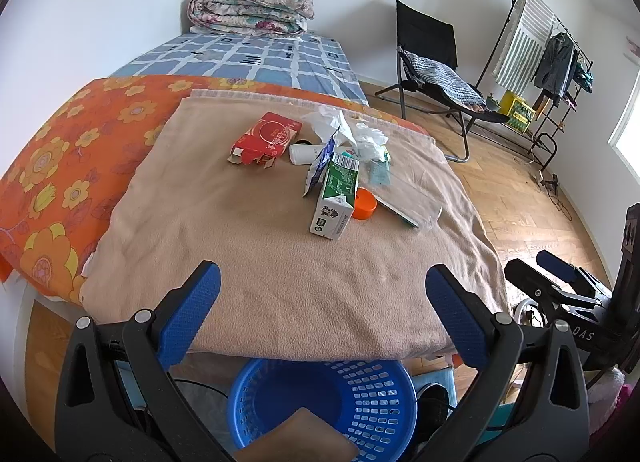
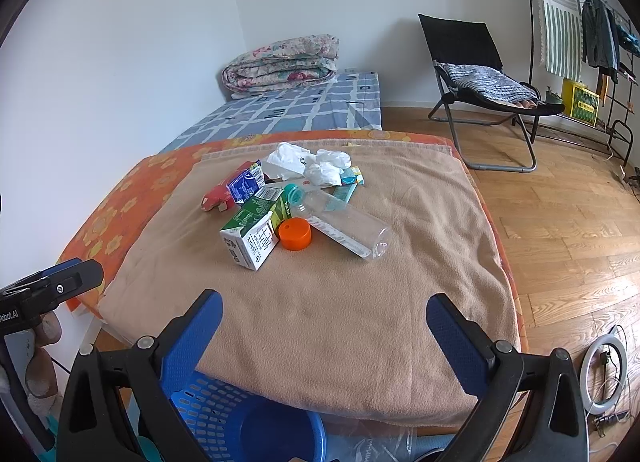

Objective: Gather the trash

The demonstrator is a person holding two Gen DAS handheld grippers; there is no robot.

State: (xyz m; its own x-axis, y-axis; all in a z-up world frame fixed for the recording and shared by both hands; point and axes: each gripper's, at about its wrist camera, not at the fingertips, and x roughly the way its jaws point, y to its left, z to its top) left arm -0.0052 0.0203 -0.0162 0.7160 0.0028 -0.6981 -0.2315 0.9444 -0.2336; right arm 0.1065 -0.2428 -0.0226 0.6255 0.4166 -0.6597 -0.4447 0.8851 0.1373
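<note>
- Left wrist view: the left claw hangs released, its blue pads spread wide with nothing between them, back from the near edge of the tan blanket on the bed.
- The trash sits in a heap mid-blanket: a green-and-white milk carton nearest, an orange cap just beside it, a clear plastic bottle lying on its side, a red box further back, crumpled white tissue behind.
- The blue basket waits below the blanket's edge, with one brown flat piece inside. My guess is collecting has barely started.
- Right wrist view: the right claw is likewise released and empty, short of the heap.
- From here the carton and cap are the closest pieces; the bottle lies angled toward the right.
- Next move, I reckon: reach forward, close on the carton across its narrow sides, then carry it back to the basket.
</note>
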